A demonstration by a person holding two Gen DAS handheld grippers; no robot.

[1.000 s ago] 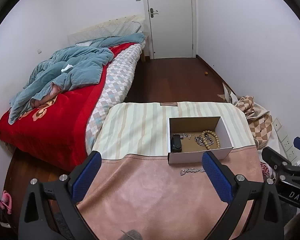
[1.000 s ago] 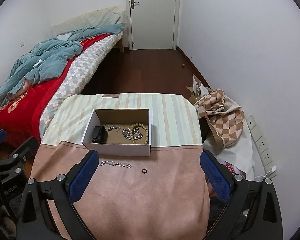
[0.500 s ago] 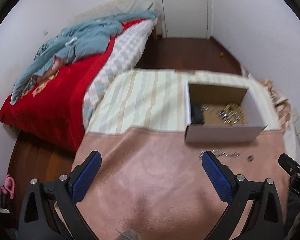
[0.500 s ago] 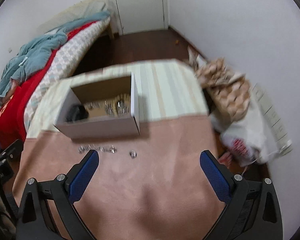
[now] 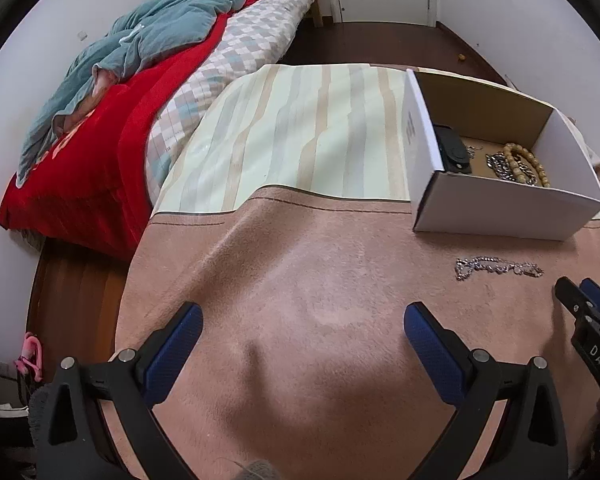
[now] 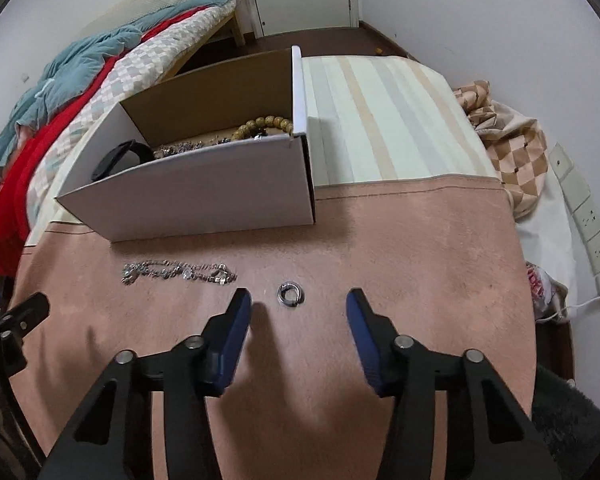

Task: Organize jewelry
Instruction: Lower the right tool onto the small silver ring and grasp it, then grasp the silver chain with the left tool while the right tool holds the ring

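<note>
Box [image 6: 204,200] on table [image 6: 400,240]: beads [image 6: 266,124], chains and a dark item already inside. Left out, on my reading: silver chain [image 6: 178,272] and ring [image 6: 290,293], the ring between the tips of the wide, empty right gripper [image 6: 298,306]; left gripper [image 5: 300,336] wide, empty.

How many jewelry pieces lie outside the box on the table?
2: a silver chain in front of the box, and a ring between the right gripper fingers.

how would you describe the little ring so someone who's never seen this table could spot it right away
Start at the white cardboard box on the pink tablecloth. On the cloth in front of the box's right corner lies the small silver ring, just ahead of the open right gripper. Unlike the long silver chain bracelet stretched out to its left, it is a single tiny round band.
</note>
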